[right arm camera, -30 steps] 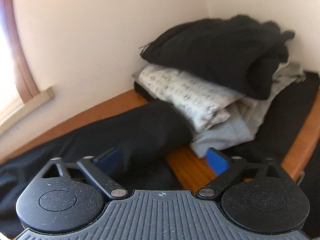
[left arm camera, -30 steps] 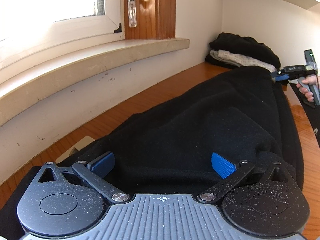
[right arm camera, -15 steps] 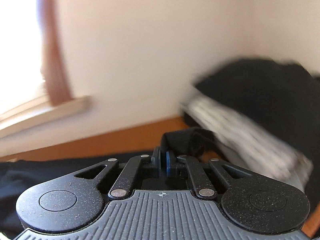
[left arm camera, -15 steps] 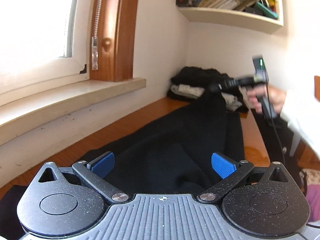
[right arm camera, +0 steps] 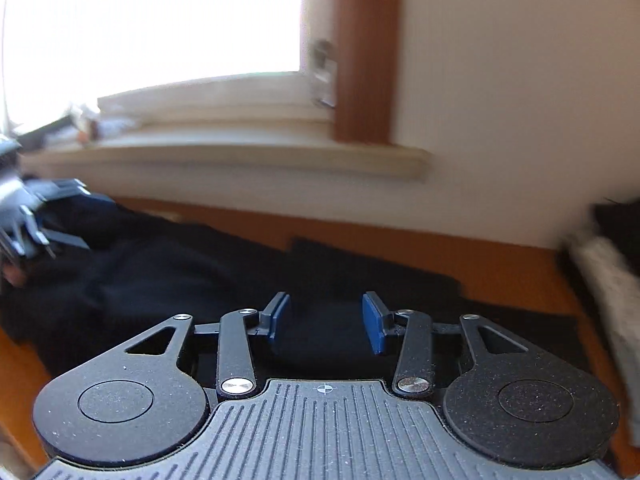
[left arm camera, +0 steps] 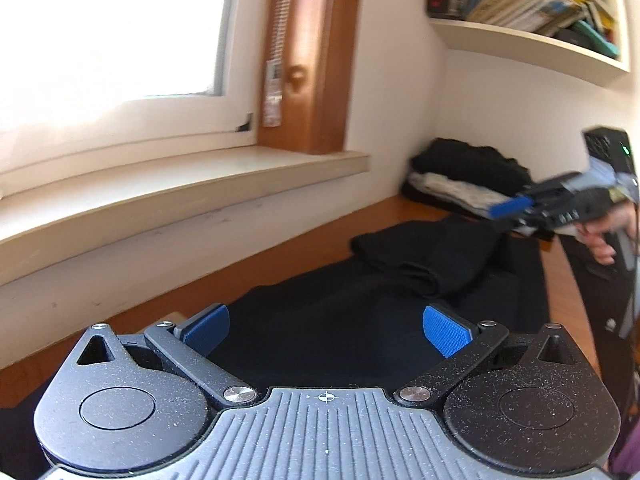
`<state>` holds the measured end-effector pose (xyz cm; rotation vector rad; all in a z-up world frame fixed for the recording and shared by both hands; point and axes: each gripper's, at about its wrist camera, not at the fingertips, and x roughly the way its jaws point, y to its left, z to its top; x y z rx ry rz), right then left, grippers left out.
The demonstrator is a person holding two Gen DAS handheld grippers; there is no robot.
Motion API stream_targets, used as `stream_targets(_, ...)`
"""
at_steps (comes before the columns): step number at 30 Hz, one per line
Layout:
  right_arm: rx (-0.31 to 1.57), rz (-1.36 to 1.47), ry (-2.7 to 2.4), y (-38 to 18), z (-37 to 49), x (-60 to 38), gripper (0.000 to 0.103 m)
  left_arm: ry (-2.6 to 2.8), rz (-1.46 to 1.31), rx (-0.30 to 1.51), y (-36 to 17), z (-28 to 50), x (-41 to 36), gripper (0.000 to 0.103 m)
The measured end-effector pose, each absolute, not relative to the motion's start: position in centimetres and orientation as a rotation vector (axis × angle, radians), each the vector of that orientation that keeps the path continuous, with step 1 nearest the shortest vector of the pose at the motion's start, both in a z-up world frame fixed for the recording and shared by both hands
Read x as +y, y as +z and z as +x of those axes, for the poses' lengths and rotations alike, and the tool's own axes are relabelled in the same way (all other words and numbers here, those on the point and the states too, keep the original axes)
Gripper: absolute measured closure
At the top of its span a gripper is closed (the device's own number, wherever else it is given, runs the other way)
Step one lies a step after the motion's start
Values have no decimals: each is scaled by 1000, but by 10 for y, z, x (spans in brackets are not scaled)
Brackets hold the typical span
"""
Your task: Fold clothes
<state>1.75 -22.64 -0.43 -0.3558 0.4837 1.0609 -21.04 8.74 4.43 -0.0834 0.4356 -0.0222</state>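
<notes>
Lying along the desk (left arm camera: 132, 332), the black garment (left arm camera: 340, 320) has its far end doubled back over itself into a soft roll, likely a fold laid toward the middle; the left hand-held gripper (left arm camera: 326, 330) hovers over the near end, fingers spread wide, gripping nothing; the right hand-held gripper (right arm camera: 326, 322), fingers part way apart and empty, hangs above the cloth; a stack (left arm camera: 464, 184) waits in the corner, probably folded pieces.

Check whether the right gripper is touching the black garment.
Apart. The left wrist view shows the right gripper in the air above the black garment, with the clothes pile visible in the gap. Its fingers are open and empty.
</notes>
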Motion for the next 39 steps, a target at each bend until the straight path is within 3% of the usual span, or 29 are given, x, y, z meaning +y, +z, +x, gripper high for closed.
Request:
stream_targets(5,451,-456,1017,-8,18,-223,60,0,-94,440,44,-208,95,0)
stream_targets(10,451,-553,1125,-9,19,-182,48,12,-100,443,44,-207,99,0)
stream_targets(14,532,-639,1227,-22,21,-139,39,14,-102,444,44,-208,100,0)
stream_targets(21,668,-690,1327,-39,28,-107,35,18,-103,447,45,-208,102,0)
stream_targets(22,680,-678,1334,-40,30,-107,36,20,-101,449,44,-207,101,0)
stream_targets(24,704,-641,1365,-40,31,-109,53,20,-99,450,44,-208,101,0)
stream_targets(26,681,-612,1371,-37,29,-114,90,21,-100,446,44,-208,101,0)
stream_targets(30,539,-491,1307,-7,28,-137,94,35,-103,425,46,-211,102,0)
stream_targets(35,254,-260,1032,79,35,-195,95,63,-140,380,52,-217,111,0)
stream_targets(39,149,-105,669,140,62,-268,95,90,-152,372,54,-219,120,0)
